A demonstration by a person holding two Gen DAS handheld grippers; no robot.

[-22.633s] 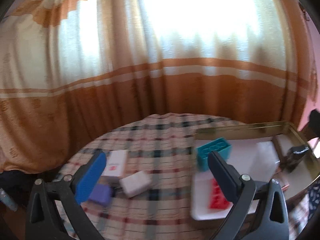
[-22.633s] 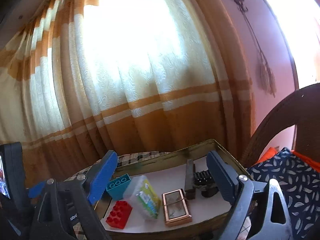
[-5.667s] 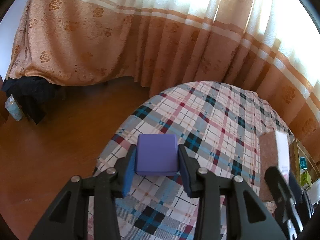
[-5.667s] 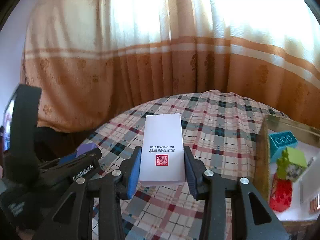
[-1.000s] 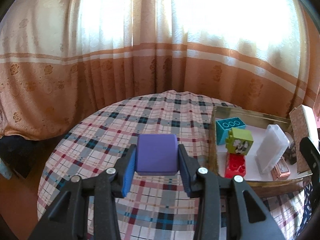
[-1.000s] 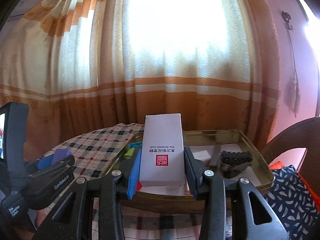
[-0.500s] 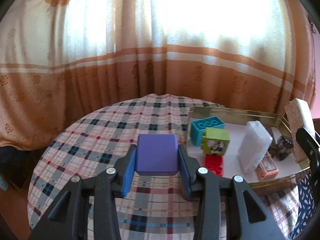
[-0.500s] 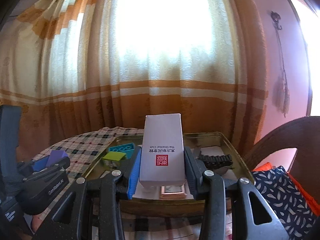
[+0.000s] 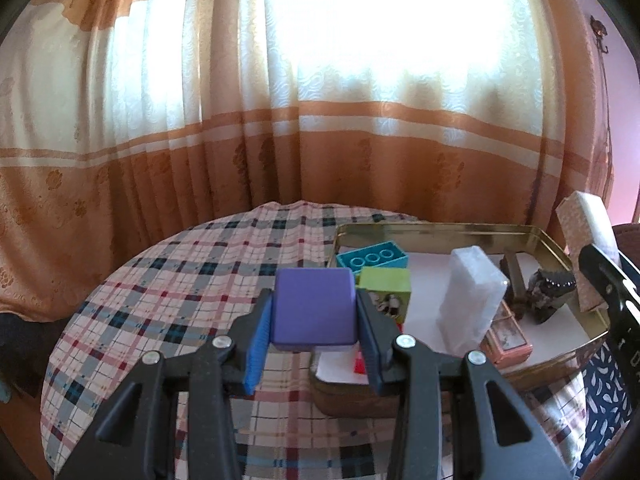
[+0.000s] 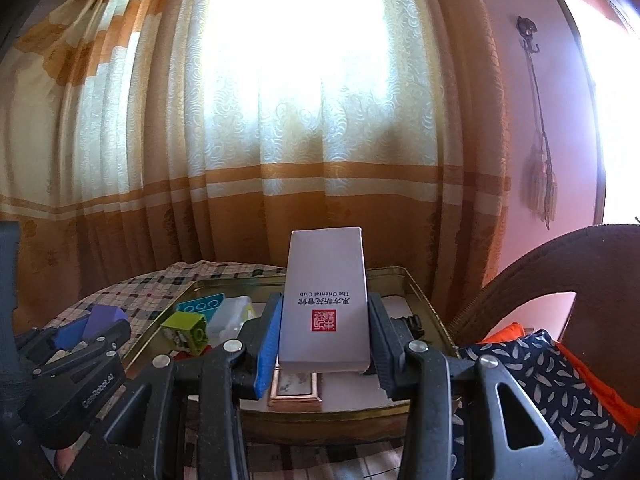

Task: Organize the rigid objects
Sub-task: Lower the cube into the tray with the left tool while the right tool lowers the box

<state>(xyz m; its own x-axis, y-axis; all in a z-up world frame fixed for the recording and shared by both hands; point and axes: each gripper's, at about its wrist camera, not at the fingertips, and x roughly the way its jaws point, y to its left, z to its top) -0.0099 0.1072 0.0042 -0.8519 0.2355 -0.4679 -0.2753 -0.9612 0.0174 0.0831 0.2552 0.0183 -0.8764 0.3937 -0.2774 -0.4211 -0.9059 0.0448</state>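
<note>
Both our grippers have swung from the plaid table toward the gold tray point(image 9: 440, 229) since a second ago.

Our left gripper point(image 9: 316, 316) pinches the purple cube point(image 9: 314, 308) just short of the tray's near-left corner; our right gripper point(image 10: 324, 334) clamps the white box point(image 10: 326, 300), long axis pointing forward, already above the tray, so nearer.

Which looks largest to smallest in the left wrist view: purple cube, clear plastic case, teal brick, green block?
1. purple cube, though nearest the camera
2. clear plastic case
3. teal brick and green block: too alike to rank
</note>
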